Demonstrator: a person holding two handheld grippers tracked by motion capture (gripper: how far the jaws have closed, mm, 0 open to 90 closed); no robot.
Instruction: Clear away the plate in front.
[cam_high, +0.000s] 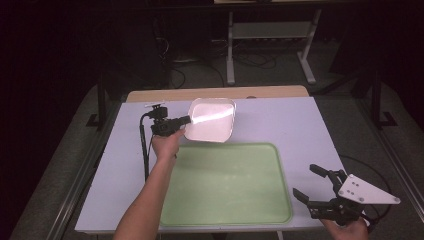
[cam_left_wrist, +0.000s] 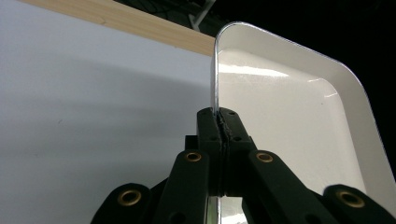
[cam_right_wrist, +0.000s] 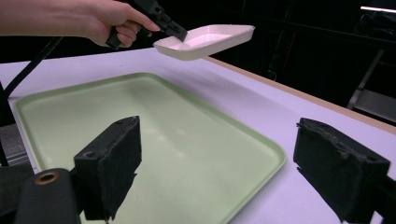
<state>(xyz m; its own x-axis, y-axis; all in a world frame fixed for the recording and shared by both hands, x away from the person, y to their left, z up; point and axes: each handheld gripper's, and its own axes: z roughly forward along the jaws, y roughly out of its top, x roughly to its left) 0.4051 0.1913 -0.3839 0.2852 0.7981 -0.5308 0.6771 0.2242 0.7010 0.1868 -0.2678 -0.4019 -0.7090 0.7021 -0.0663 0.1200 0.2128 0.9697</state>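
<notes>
High view: left gripper (cam_high: 186, 120) clamped on near-left rim of shallow white rectangular dish (cam_high: 212, 120), dish beyond far edge of flat pale-green plastic tray (cam_high: 225, 182); right gripper (cam_high: 310, 182) wide, beside tray's right edge on pale table (cam_high: 300, 125).

Left gripper view: jaws pinched on dish rim (cam_left_wrist: 215, 79), rim standing edge-on.

Right gripper view: dish (cam_right_wrist: 205, 39) seen lifted clear above table, tilted; own pads (cam_right_wrist: 112, 161) well apart, nothing between.

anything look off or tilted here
Nothing spilled or damaged. The white tray is off the table, pinched by one rim in the left hand-held gripper, so it hangs slightly tilted beyond the green tray, which lies flat. The right hand-held gripper is open, holding nothing.
</notes>
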